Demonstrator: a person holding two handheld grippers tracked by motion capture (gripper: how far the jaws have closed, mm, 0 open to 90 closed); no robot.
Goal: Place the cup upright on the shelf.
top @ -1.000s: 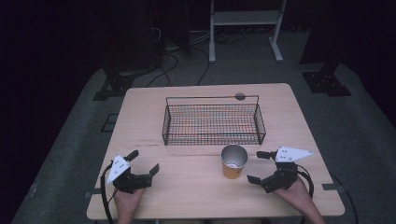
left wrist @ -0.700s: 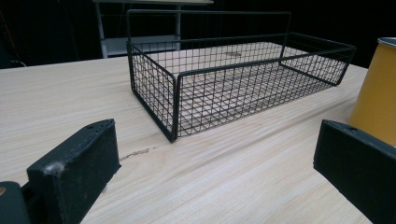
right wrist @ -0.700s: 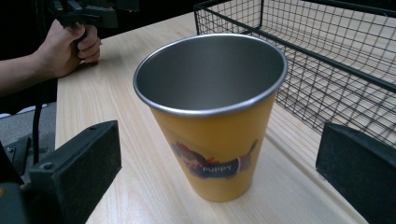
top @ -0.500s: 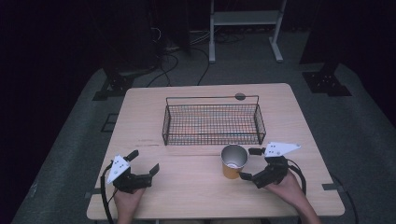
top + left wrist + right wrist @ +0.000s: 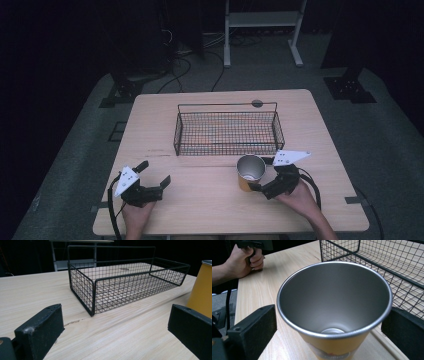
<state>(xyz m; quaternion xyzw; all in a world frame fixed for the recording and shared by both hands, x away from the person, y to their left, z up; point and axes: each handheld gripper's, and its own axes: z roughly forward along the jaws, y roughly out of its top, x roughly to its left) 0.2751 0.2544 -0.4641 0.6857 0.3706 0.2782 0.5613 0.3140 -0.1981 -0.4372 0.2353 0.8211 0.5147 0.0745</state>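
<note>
item: yellow cup [image 5: 250, 173]; metal-lined, upright, empty, mouth up; stands on the wooden table [image 5: 210, 200] toward 5 o'clock of the tabletop, just short of the near long wall of the wire basket [image 5: 228, 131] and apart from it; in the right gripper view the cup [image 5: 334, 307] sits squarely between the two black jaws, its steel rim at jaw height; placed so, it can be taken by the sides without tipping.

item: right gripper [image 5: 262, 175]; at 3 o'clock of the cup, jaws spread wide to either side of the cup wall; released, not yet pinching; i cannot tell whether either jaw touches the cup; judged to be lined up for a side grasp.

item: left gripper [image 5: 154, 175]; at 7 o'clock of the tabletop, well apart from the cup; jaws parted, holding nothing, resting low over bare wood; in its own view the cup [image 5: 202, 287] stands at the right edge beyond one jaw; judged parked, out of the working hand's way.

item: wire basket; black mesh, open top, empty, at 12 o'clock of the cup; seen end-on in the left gripper view [image 5: 125, 282]; its low walls and open top make it the likely place for the cup to go.

item: left hand [image 5: 245, 261]; gripping its handle at the table's edge.
</note>
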